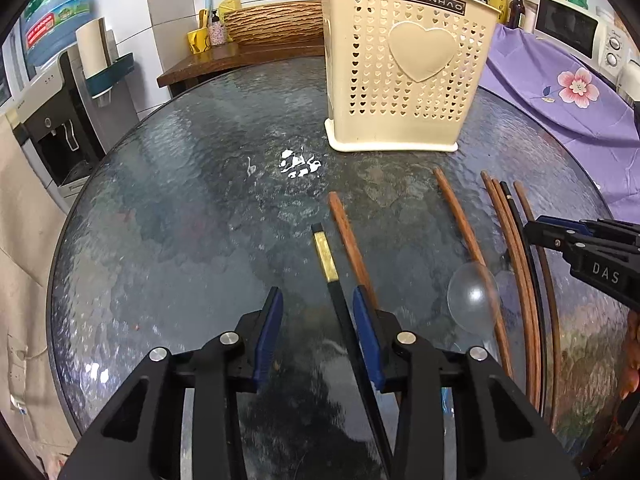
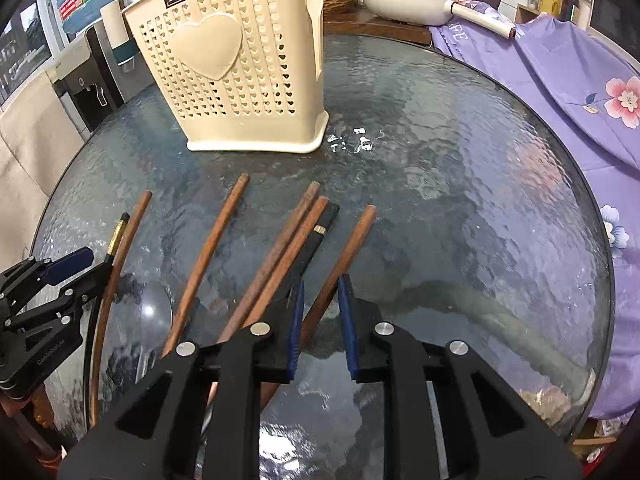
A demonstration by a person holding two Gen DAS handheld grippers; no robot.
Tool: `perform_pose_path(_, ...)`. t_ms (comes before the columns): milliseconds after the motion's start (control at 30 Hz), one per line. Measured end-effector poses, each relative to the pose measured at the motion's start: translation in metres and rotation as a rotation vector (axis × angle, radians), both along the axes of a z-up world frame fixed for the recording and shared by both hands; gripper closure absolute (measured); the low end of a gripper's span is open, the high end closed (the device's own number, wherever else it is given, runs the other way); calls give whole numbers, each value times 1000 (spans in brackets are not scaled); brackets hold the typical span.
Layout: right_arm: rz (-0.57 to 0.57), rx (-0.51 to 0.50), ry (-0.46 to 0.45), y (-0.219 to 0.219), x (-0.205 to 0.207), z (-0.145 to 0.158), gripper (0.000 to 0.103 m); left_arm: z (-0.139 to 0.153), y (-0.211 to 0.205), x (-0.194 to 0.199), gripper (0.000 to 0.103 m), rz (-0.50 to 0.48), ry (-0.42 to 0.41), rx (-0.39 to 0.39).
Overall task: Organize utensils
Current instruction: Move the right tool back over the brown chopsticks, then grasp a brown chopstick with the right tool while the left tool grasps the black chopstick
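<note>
- Left wrist view: left claw (image 1: pixel 316 304) is spread wide, released, with the black chopstick (image 1: pixel 325 254) lying on the glass table (image 1: pixel 180 200) just inside its right finger; centre it before closing.
- Right wrist view: right claw (image 2: pixel 322 298) is released, astride a brown chopstick (image 2: pixel 352 240); close squarely, then lift toward the cream basket (image 2: pixel 224 64).

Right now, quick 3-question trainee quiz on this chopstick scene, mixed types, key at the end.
1. True or false: the cream holder stands upright on the glass table.
2. Which chopstick lies between the open fingers of the left gripper?
A. the black chopstick with the gold band
B. a brown one
C. none
3. Fill in: the open right gripper straddles a single ____ chopstick.

Key: 1 true; 2 A; 3 brown.
</note>
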State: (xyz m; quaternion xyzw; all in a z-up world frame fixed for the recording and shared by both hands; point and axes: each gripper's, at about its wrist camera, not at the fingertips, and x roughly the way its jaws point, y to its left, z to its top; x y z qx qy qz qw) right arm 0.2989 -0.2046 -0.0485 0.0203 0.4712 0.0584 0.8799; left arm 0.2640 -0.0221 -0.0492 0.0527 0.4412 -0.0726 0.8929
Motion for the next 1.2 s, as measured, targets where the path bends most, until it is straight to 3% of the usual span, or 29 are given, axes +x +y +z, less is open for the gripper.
perform_pose_path(567, -55, 2, -11, 3, 24, -1, 91, 1, 0, 19, 91, 21, 9, -19)
perform_pose_path(1200, -45, 16, -38, 0, 29, -1, 95, 2, 1, 34, 96, 5, 5, -38)
